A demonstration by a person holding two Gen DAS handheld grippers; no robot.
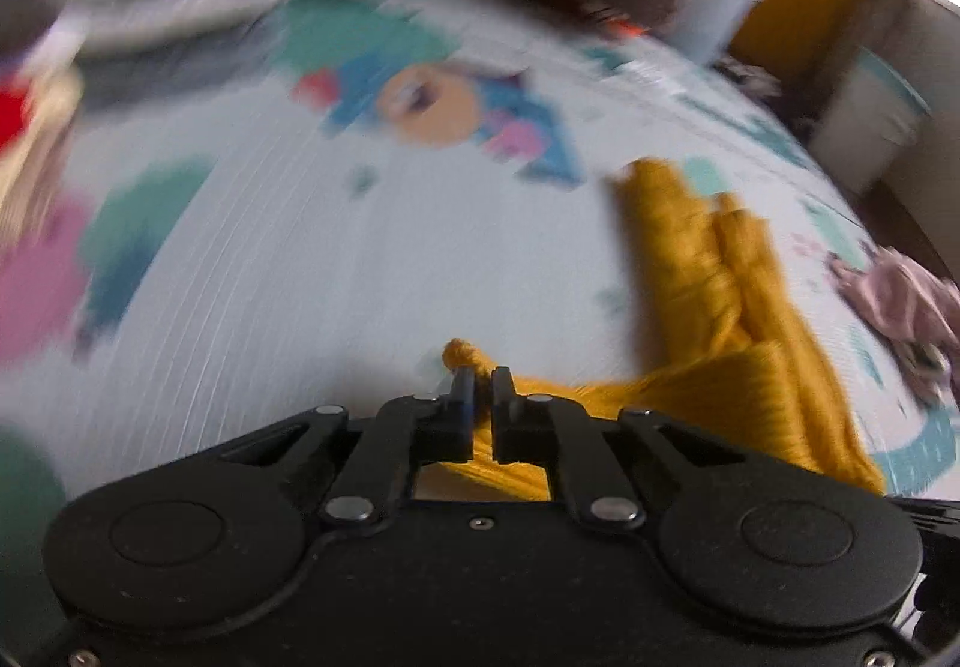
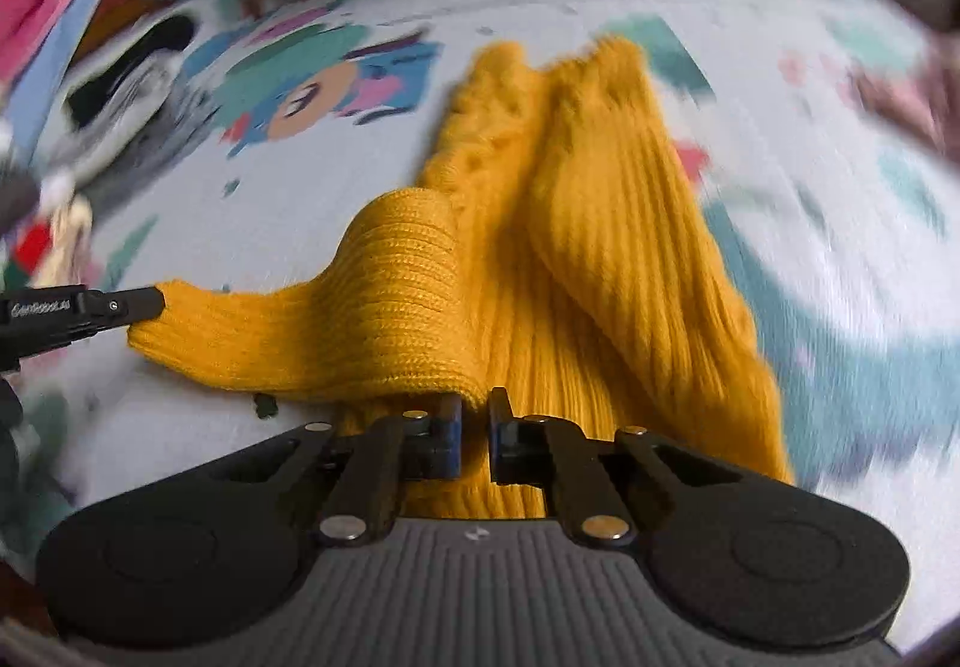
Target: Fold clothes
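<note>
Left gripper [image 1: 480, 388], seen from its own wrist camera: jaws closed on a bunched corner of the mustard-yellow knitted garment [image 1: 708, 319], a small tuft of which protrudes beyond the fingertips. Right gripper [image 2: 476, 415], seen from its own wrist camera: jaws closed on the ribbed hem of the same garment, the fabric passing between the pads. In the right wrist view the left gripper enters at the left edge, pinching the far end of the hem band, so that the band spans the two grippers in a raised, curled fold. Beyond the hem, the garment's body and two sleeve-like lengths extend away across a pale bedspread [image 2: 300, 199] printed with coloured cartoon figures. A pink crumpled cloth [image 1: 900, 301] lies apart near the bedspread's right margin. Other heaped clothes [image 1: 180, 6] occupy the far left; blur obscures their detail.
</note>
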